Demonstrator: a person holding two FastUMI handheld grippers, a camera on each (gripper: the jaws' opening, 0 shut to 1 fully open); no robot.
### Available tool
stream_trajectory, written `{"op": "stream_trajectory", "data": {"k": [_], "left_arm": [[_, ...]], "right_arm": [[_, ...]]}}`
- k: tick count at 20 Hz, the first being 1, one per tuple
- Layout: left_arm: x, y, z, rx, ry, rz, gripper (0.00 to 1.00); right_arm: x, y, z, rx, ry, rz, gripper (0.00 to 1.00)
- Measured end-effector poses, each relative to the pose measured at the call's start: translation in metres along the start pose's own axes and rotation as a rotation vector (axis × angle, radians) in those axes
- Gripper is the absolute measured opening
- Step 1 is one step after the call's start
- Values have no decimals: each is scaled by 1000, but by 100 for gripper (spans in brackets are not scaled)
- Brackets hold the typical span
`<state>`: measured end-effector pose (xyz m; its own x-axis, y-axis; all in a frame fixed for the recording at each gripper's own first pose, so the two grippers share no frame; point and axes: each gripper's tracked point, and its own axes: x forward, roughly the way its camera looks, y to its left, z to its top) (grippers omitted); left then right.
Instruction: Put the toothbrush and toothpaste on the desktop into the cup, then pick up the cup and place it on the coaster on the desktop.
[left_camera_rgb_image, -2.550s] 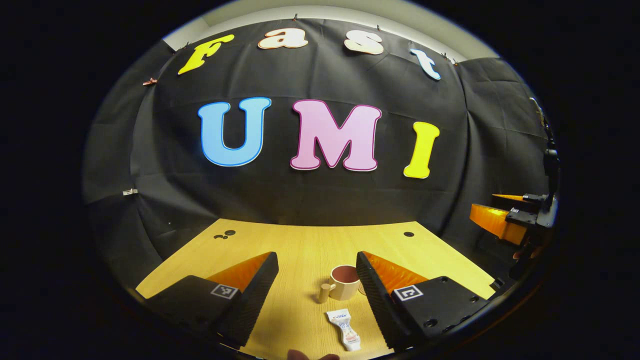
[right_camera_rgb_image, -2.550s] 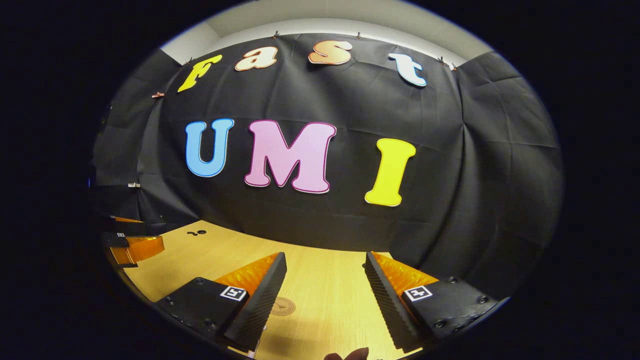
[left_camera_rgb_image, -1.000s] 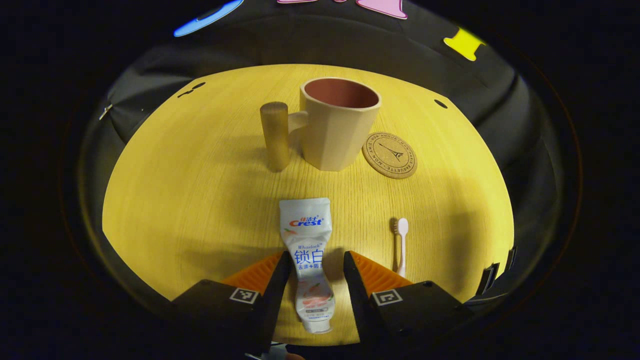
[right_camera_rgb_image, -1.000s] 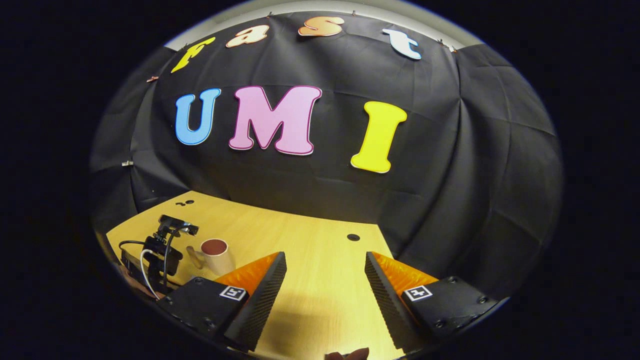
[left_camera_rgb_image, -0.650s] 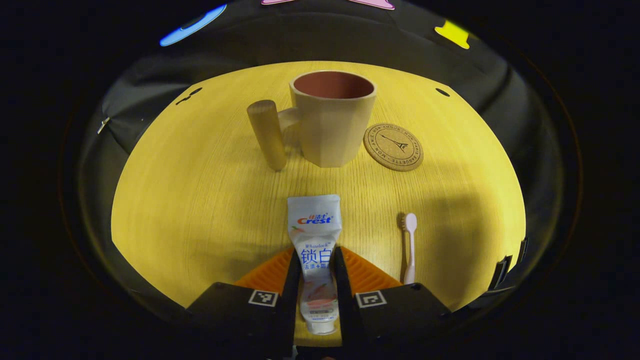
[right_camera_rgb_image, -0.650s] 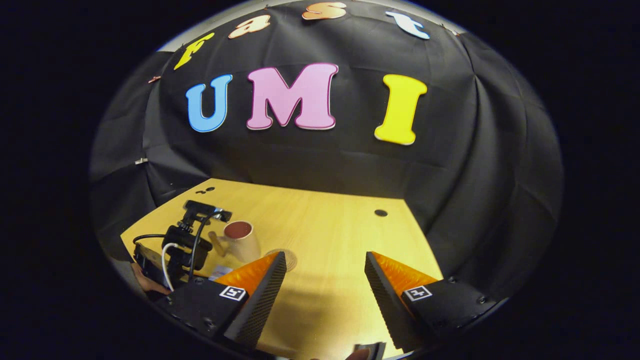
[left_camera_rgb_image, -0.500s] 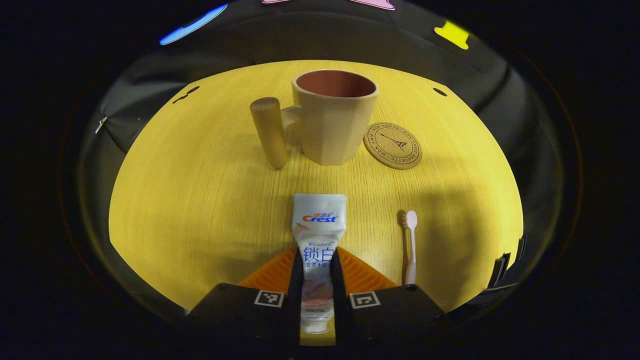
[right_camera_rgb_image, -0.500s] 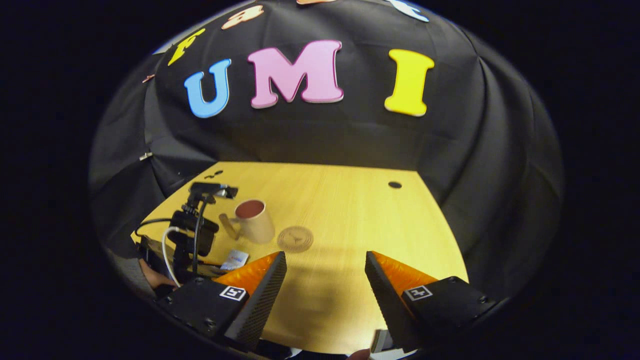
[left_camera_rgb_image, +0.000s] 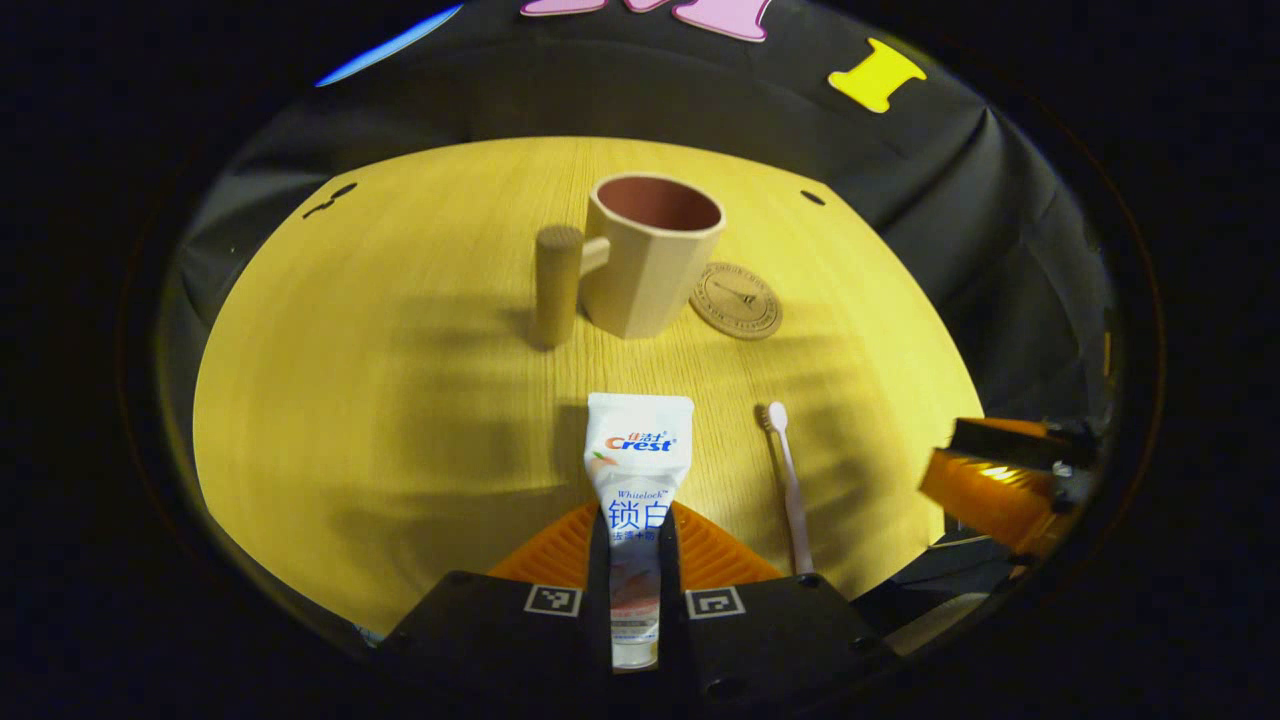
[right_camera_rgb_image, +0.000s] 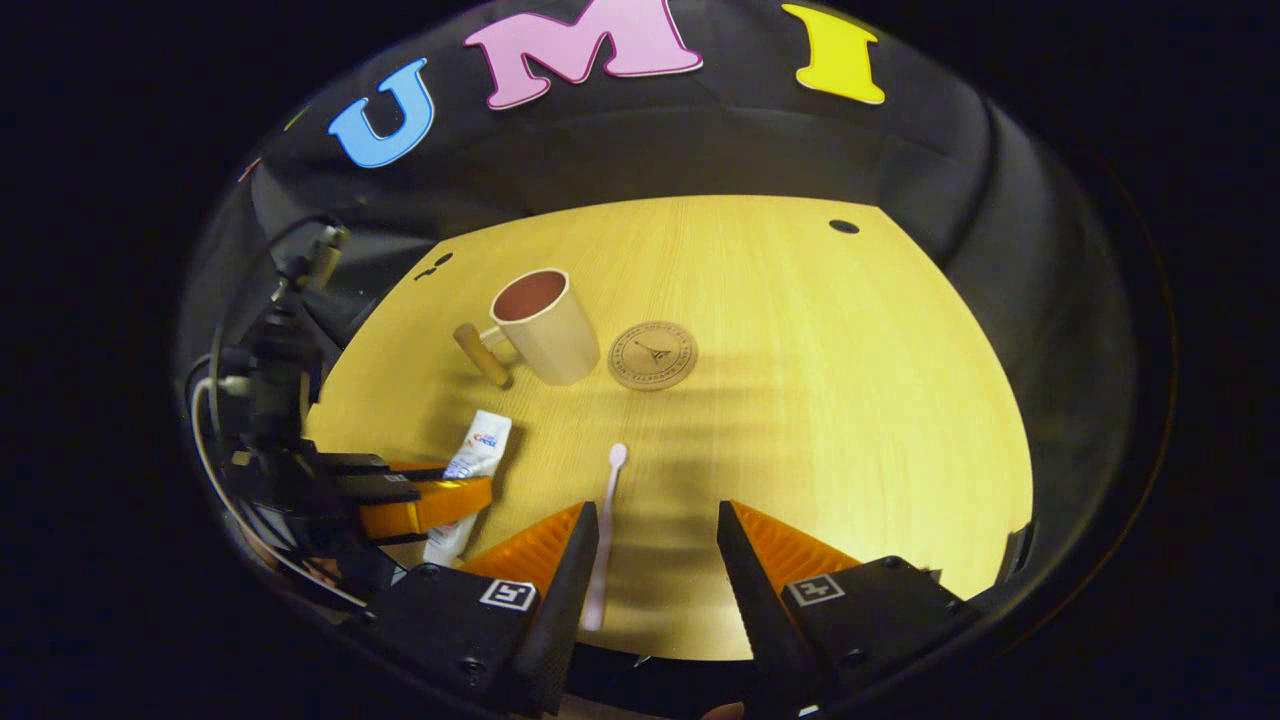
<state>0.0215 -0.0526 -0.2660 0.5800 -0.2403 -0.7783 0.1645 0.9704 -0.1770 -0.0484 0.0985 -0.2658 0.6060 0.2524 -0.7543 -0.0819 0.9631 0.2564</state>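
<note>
The surface (left_camera_rgb_image: 380, 400) is pale yellow wood-grain board with a curved near edge. A small round dark hole (right_camera_rgb_image: 843, 226) sits near its far right corner, and a pair of joined dark holes (right_camera_rgb_image: 434, 265) near its far left edge. Black cloth (right_camera_rgb_image: 700, 150) hangs behind as the wall and wraps around both sides.

One cup (left_camera_rgb_image: 652, 255), one coaster (left_camera_rgb_image: 737, 300), one toothpaste tube (left_camera_rgb_image: 636, 480), one toothbrush (left_camera_rgb_image: 786, 480), two grippers counted on the desk (left_camera_rgb_image: 350, 400).
</note>
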Motion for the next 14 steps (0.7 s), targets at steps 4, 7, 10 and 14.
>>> {"op": "stream_trajectory", "data": {"k": [4, 7, 10, 14], "left_arm": [[-36, 17, 14, 27, -75, -33, 23], [-56, 32, 13, 38, -99, -47, 24], [-66, 47, 5, 54, -100, -48, 24], [-74, 57, -6, 34, -97, -47, 24]], "right_arm": [[27, 18, -15, -44, 55, -33, 73], [50, 21, -31, -55, 122, -84, 67], [66, 24, -41, -58, 171, -131, 53], [76, 27, -44, -77, 220, -158, 49]]}}
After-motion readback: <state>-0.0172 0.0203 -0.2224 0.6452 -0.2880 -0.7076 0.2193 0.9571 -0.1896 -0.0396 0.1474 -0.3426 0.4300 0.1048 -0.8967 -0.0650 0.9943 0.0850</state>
